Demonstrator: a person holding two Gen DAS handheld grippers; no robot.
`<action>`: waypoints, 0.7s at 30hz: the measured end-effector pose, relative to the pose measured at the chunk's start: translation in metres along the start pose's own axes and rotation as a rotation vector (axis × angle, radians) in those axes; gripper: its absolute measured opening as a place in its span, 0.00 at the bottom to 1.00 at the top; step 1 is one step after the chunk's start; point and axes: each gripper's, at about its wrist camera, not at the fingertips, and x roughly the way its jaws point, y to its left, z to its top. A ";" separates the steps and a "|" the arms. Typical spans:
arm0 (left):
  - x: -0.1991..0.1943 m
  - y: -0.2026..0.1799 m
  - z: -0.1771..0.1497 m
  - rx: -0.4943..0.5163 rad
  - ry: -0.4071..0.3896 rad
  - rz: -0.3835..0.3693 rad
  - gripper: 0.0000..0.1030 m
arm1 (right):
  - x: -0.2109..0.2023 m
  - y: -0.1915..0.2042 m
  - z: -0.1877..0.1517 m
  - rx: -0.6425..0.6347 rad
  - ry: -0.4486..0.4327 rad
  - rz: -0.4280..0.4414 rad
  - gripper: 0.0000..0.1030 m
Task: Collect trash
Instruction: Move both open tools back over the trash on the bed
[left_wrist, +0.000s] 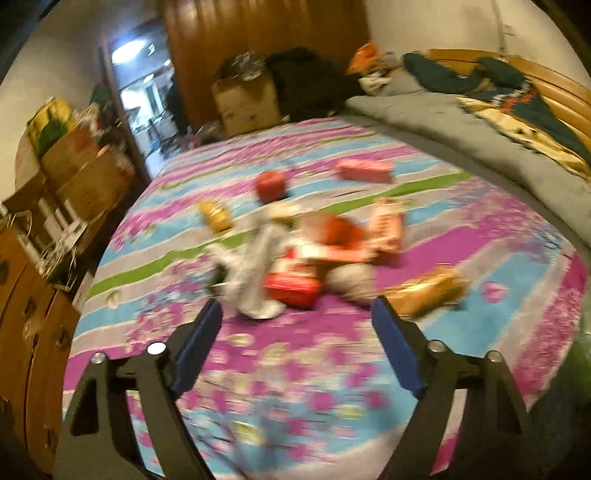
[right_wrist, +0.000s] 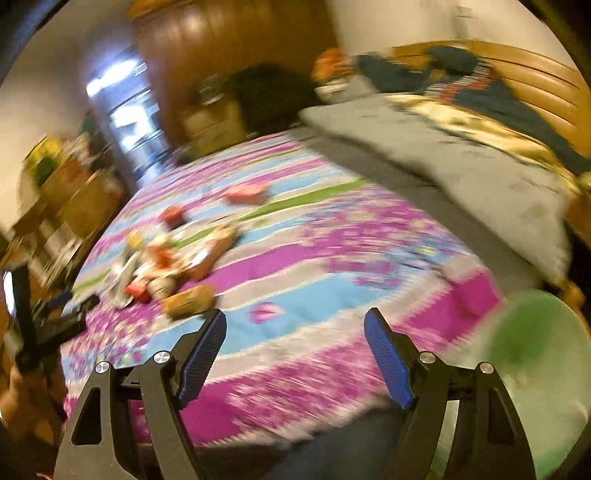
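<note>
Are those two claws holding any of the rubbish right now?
No. The left claw and right claw both stand open with nothing between them; the wrappers lie untouched on the bed.

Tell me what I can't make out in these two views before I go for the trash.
- Trash pile, both views: motion blur smears wrappers together; labels and item count unreadable.
- Green bag, right wrist view: blurred, cut off by the frame edge.
- Left gripper, right wrist view: mostly cut off at the left edge.

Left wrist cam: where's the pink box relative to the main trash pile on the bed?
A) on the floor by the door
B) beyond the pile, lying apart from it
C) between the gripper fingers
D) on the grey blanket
B: the pink box lies alone on the striped bedspread, past the trash pile.
</note>
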 end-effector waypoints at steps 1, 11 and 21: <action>0.012 0.019 0.004 -0.017 0.015 0.006 0.70 | 0.012 0.010 0.004 -0.026 0.009 0.023 0.75; 0.109 0.047 0.035 0.039 0.074 -0.059 0.68 | 0.122 0.098 0.054 -0.054 0.110 0.162 0.75; 0.079 0.058 0.003 -0.069 0.059 -0.067 0.16 | 0.161 0.129 0.059 -0.221 0.138 0.281 0.75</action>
